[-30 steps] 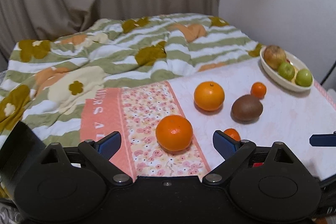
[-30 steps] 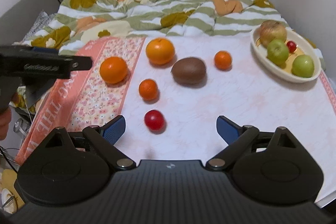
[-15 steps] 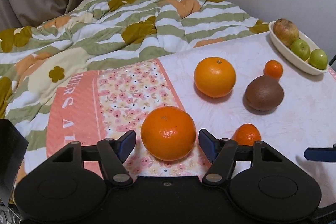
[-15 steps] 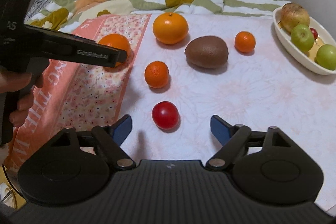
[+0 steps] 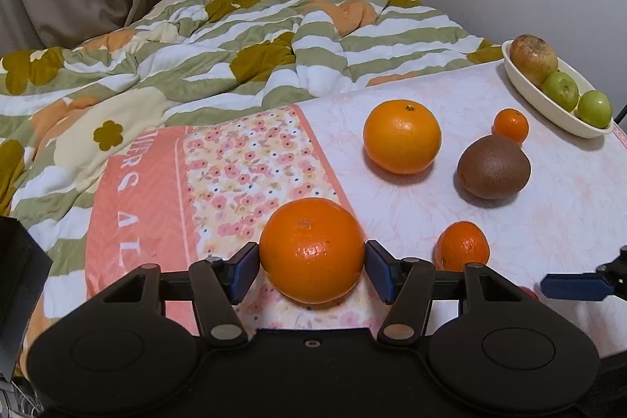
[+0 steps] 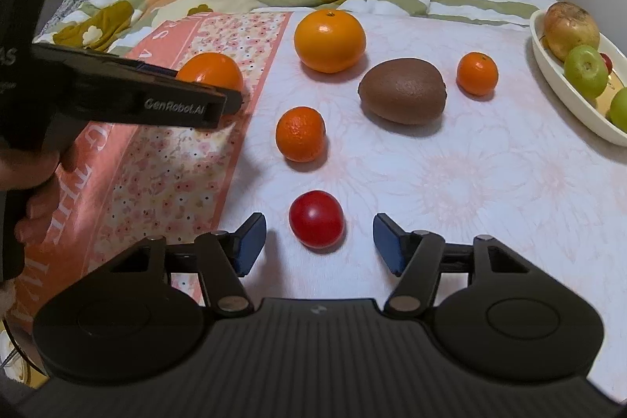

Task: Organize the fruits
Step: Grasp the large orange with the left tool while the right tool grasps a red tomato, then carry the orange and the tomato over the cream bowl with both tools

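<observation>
Both tools have just been closing: the left tool (image 5: 312,266) clamps an orange (image 5: 312,249) at six o'clock on the bench (image 5: 548,206), while the right tool (image 6: 316,241) brackets, untouched, a red fruit (image 6: 316,219), presumably bound for the dish (image 6: 568,96) at two o'clock.

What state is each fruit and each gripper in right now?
Left gripper: jaws just closing, pads touching the big orange.
Right gripper: open, jaws just closing around the red fruit, not touching.
Kiwi: loose on the cloth.
Dish: holds green apples.
</observation>
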`<act>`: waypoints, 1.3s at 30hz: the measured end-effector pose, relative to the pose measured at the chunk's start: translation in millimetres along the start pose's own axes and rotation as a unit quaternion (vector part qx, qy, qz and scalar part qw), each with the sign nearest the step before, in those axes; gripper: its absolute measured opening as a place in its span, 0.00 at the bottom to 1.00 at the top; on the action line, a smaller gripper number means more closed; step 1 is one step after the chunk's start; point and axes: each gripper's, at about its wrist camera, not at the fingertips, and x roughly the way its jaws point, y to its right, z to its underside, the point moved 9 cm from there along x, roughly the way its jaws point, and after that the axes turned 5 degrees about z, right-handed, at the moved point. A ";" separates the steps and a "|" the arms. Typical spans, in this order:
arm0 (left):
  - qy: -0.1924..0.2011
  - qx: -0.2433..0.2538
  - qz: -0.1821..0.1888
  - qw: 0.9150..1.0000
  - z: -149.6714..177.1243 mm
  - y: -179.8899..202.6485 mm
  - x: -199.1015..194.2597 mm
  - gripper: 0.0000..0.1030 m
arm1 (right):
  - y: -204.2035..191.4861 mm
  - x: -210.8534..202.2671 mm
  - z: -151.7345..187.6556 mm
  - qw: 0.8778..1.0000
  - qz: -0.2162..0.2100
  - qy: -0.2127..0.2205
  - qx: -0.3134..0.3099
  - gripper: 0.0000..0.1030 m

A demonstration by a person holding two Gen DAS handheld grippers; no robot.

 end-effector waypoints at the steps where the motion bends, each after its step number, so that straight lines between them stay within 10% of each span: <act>1: -0.001 -0.002 0.000 1.000 1.7 -0.8 -1.3 0.61 | -0.6 1.3 -0.6 1.000 -0.001 0.000 -0.002 0.69; 8: -0.004 -0.012 -0.006 1.000 13.8 -3.2 -10.8 0.61 | -4.9 7.1 -1.4 1.000 -0.001 -0.005 -0.017 0.45; 39: 0.080 -0.039 -0.013 0.996 17.4 57.0 -128.5 0.61 | 51.4 -92.5 2.4 0.998 0.027 0.062 0.016 0.45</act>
